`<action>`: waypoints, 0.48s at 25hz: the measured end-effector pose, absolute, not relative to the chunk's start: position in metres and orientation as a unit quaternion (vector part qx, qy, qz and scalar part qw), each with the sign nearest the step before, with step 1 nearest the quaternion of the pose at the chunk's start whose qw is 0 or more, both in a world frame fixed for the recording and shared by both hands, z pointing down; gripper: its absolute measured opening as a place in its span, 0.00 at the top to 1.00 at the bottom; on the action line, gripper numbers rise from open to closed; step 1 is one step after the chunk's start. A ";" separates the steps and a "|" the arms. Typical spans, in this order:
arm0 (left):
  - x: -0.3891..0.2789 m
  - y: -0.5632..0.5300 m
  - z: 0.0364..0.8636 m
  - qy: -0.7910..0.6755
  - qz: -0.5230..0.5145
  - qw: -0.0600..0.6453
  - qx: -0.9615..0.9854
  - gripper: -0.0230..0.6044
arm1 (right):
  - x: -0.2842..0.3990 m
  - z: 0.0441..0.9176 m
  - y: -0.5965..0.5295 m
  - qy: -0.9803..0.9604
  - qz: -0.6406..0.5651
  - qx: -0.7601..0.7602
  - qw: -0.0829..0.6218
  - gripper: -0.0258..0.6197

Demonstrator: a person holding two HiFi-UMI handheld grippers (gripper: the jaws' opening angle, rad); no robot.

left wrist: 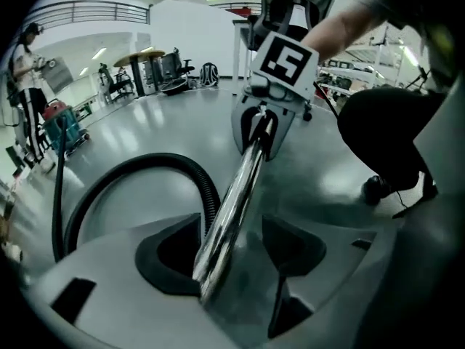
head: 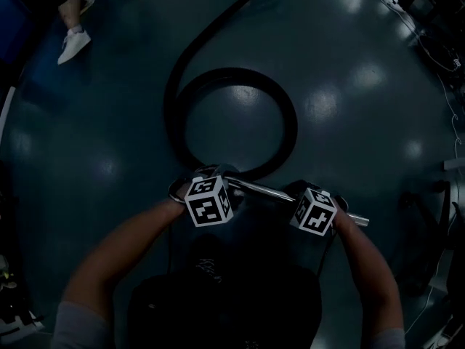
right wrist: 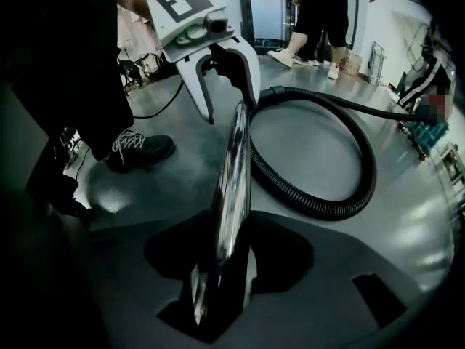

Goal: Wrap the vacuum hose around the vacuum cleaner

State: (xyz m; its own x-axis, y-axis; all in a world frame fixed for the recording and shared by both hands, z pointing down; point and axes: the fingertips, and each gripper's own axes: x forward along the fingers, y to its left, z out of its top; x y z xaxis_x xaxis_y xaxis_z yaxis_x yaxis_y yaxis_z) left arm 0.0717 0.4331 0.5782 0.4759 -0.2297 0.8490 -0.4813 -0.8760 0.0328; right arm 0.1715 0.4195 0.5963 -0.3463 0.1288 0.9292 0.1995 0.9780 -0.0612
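Black ribbed hose (head: pixel 288 126) lying in one flat loop on the glossy dark floor (head: pixel 363 71) just ahead of me, its shiny metal tube (head: pixel 261 190) held crosswise above it, my right claw (right wrist: pixel 225 267) pinching the tube, my left claw (left wrist: pixel 232 257) spread loosely around it.

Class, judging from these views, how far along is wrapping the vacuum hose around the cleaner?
Done: nothing wound yet; the hose lies in one loop on the floor. In hand: the right gripper clamps the metal tube, while the left gripper has its jaws open around it. Left: all the wrapping; no cleaner is clearly in view.
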 end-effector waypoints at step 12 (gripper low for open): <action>0.074 0.366 0.643 -0.119 0.498 0.066 0.857 0.56 | 0.161 0.603 0.351 -0.816 -0.047 -0.116 0.564 0.69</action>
